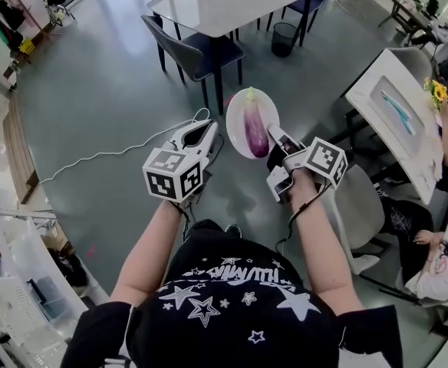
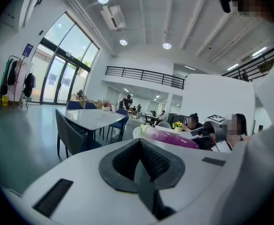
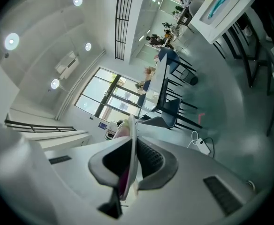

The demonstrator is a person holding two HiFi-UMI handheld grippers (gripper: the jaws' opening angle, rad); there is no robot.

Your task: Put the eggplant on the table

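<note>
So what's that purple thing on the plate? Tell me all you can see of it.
It is an eggplant: long, smooth and glossy, deep purple fading to a paler violet toward its pale green stem end, which points away from the person. It looks whole and unmarked. It lies lengthwise on a round white plate, touching only the plate. The plate is carried in the air above the grey floor, and the right gripper is clamped on its near rim, beside the eggplant's rounded end.
</note>
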